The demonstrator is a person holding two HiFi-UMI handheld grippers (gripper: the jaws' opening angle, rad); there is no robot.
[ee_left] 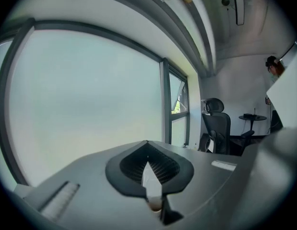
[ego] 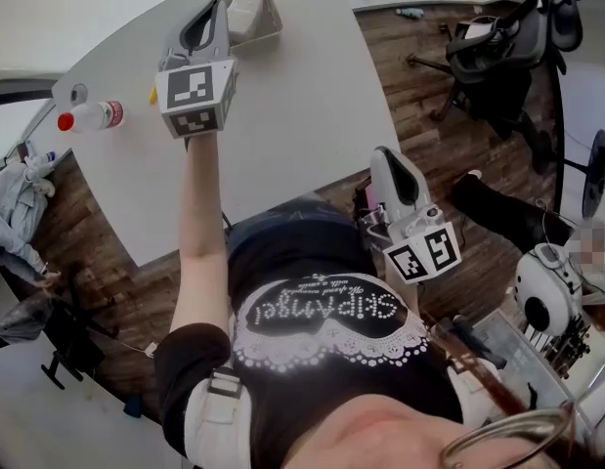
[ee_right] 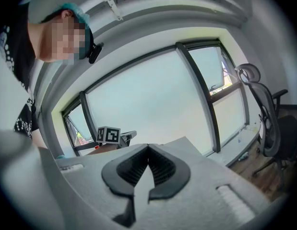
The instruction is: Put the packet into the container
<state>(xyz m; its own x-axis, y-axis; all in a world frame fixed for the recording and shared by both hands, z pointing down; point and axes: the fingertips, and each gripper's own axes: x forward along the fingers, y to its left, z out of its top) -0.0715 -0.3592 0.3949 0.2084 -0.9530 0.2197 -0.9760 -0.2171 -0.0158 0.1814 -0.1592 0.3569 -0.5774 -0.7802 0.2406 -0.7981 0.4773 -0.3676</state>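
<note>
A white packet (ego: 243, 13) lies inside the grey container (ego: 271, 35) at the far side of the white table (ego: 302, 96). My left gripper (ego: 214, 10) is held out over the table just left of the container, its tip beside the packet. In the left gripper view the left gripper (ee_left: 147, 143) points up at a window, jaws shut, with no object seen between them. My right gripper (ego: 385, 156) hangs off the table's near edge, close to my body. In the right gripper view the right gripper (ee_right: 148, 148) is shut and holds nothing.
A clear bottle with a red cap (ego: 92, 117) lies at the table's left end, with a small yellow item (ego: 152, 94) beside it. A black office chair (ego: 497, 57) stands on the wooden floor at the right. White equipment (ego: 541, 296) sits lower right.
</note>
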